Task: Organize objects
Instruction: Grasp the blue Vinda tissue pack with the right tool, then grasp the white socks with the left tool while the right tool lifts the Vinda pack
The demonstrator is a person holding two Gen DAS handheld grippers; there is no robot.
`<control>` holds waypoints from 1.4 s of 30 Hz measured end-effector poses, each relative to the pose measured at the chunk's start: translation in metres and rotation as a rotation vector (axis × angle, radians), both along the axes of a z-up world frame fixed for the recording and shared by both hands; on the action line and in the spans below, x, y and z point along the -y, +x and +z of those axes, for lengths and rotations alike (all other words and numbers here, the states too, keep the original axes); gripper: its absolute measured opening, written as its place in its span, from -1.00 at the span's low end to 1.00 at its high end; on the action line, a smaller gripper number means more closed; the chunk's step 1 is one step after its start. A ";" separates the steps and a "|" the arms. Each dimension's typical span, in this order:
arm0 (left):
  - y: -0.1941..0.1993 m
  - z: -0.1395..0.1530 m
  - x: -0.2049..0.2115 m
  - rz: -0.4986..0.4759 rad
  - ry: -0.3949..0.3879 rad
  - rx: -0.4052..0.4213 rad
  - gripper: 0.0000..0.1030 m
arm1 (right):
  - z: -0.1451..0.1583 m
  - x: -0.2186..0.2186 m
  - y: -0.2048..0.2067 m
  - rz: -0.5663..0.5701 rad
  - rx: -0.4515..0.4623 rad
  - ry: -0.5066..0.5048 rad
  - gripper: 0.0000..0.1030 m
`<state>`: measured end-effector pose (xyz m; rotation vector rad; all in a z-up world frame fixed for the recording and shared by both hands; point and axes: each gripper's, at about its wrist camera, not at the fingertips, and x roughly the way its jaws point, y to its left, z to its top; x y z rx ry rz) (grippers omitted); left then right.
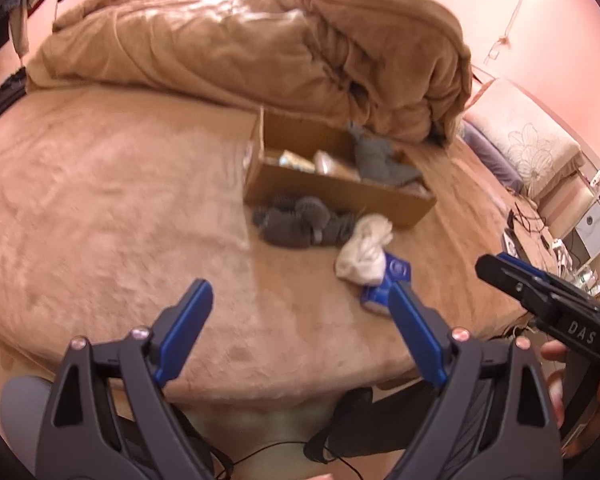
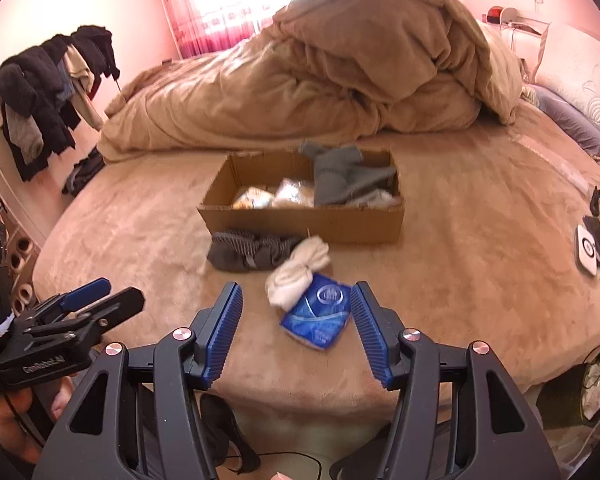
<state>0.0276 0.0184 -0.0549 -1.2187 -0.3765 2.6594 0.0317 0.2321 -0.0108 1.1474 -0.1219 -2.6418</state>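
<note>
The blue packet [image 2: 318,316] lies flat on the bed [image 2: 480,260], low in the centre of the right wrist view, its upper left edge touching the white sock [image 2: 296,270]. Just beyond that, toward the frame's middle, the grey socks [image 2: 250,250] lie in a bundle against the front wall of the box [image 2: 300,220]. The box sits at mid-frame and already holds a grey cloth [image 2: 344,180] draped over its right end and some pale packets [image 2: 276,196] on its floor.

The right gripper [image 2: 296,330] hangs over the near edge of the bed with its jaws wide apart and nothing between them; the packet shows in the gap but further off, and whether the right finger touches its edge I cannot tell. The left gripper [image 1: 300,314] is likewise spread wide and holds nothing, aimed at the bare bed left of the items; in its view the packet [image 1: 380,286] is partly hidden behind its right finger. Each tool appears at the other's frame edge, and from those side views the opening cannot be read.

By my reading, 3 items remain outside the box, and the step in hand is the approach to the nearest one, the packet. The next move likely calls for the right gripper to go forward and down so the fingers straddle the packet's sides, then close. The packet is thin and lies flat on soft plush, so the fingers may need to press into the cover to get under an edge, and the touching sock could be caught along with it.

At the back, a heaped duvet [image 2: 340,72] fills the upper frame, clothes [image 2: 48,92] hang at upper left, and a white device [image 2: 588,250] rests at the right edge.
</note>
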 end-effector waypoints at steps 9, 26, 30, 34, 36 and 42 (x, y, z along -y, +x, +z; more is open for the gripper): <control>-0.013 -0.037 -0.007 -0.047 0.000 0.060 0.76 | -0.046 -0.005 -0.016 -0.063 0.075 0.025 0.16; -0.038 -0.078 0.008 0.002 -0.033 0.145 0.76 | -0.110 0.017 -0.059 -0.030 0.204 0.030 0.22; -0.040 -0.083 0.008 0.010 -0.034 0.152 0.76 | -0.116 0.026 -0.059 -0.011 0.192 0.072 0.36; -0.046 -0.081 0.000 -0.008 -0.038 0.149 0.76 | -0.121 0.024 -0.057 -0.009 0.181 0.117 0.33; -0.050 -0.079 -0.007 -0.024 -0.034 0.149 0.76 | -0.122 0.017 -0.057 -0.020 0.184 0.124 0.27; -0.066 -0.074 -0.042 -0.093 -0.025 0.149 0.76 | -0.117 -0.013 -0.057 -0.067 0.168 0.111 0.23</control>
